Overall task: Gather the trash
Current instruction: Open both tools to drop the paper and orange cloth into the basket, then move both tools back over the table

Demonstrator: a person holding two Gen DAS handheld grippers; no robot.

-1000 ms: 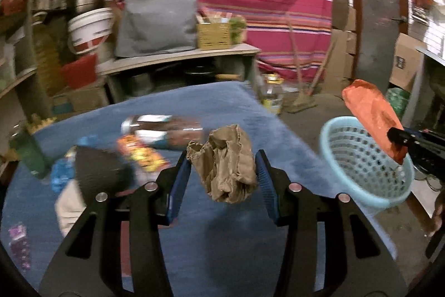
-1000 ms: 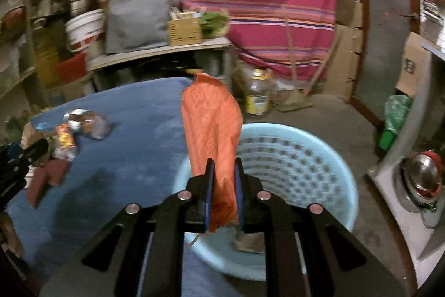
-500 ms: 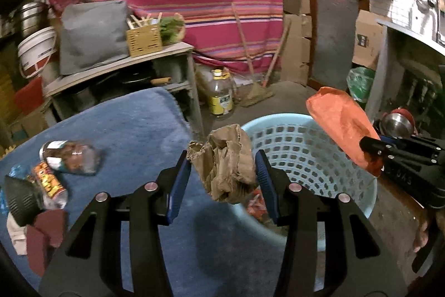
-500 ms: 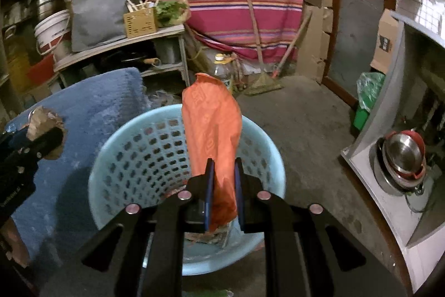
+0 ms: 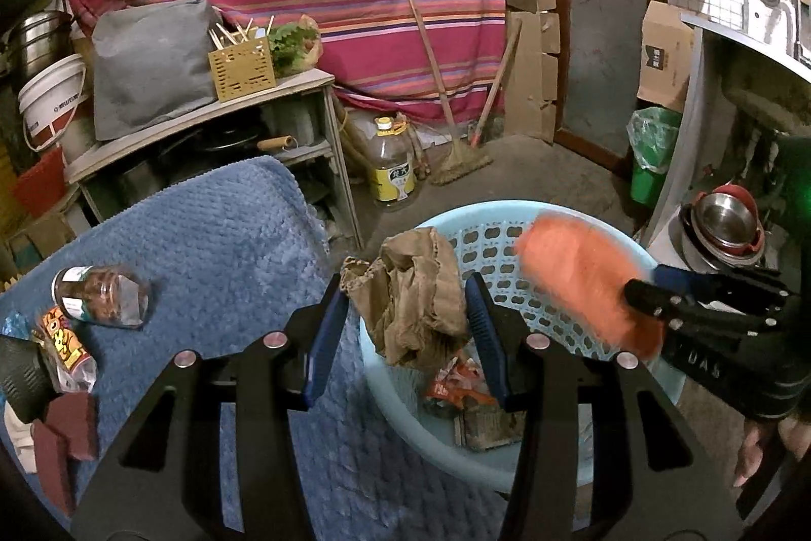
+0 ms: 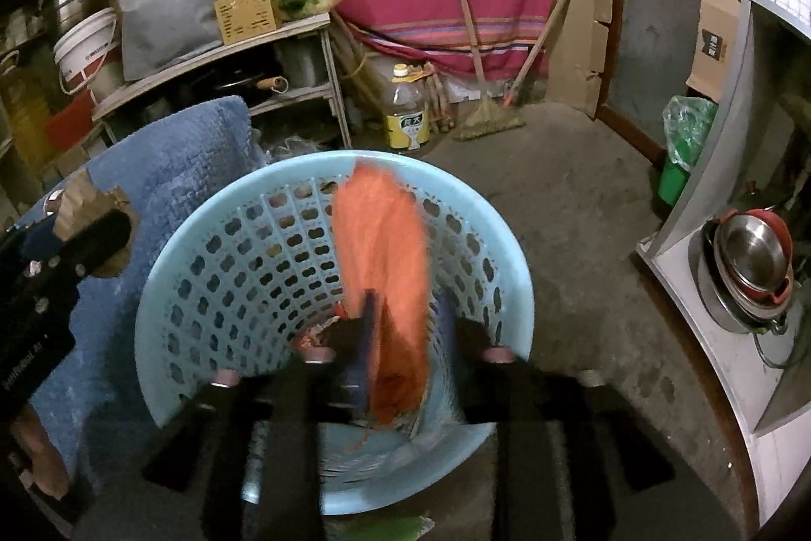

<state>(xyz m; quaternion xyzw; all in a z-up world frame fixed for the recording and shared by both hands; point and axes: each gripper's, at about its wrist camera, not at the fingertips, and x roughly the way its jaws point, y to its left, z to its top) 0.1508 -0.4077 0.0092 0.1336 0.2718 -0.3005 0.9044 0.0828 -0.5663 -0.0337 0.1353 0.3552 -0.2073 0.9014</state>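
Both grippers have swung over the one perforated pale-blue plastic basket [image 5: 507, 465]. Left view: the left gripper [image 5: 405, 318] clamps one crumpled brown paper bag [image 5: 410, 292] above the rim. Right view: the right gripper [image 6: 405, 323] has just been opening, its jaws now parted around one orange wrapper [image 6: 385, 257], blurred, inside the basket [image 6: 213, 287].

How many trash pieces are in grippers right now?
2. Crumpled brown paper clamped in the left gripper; orange bag between the right gripper's jaws, which have just been opening, above the basket.
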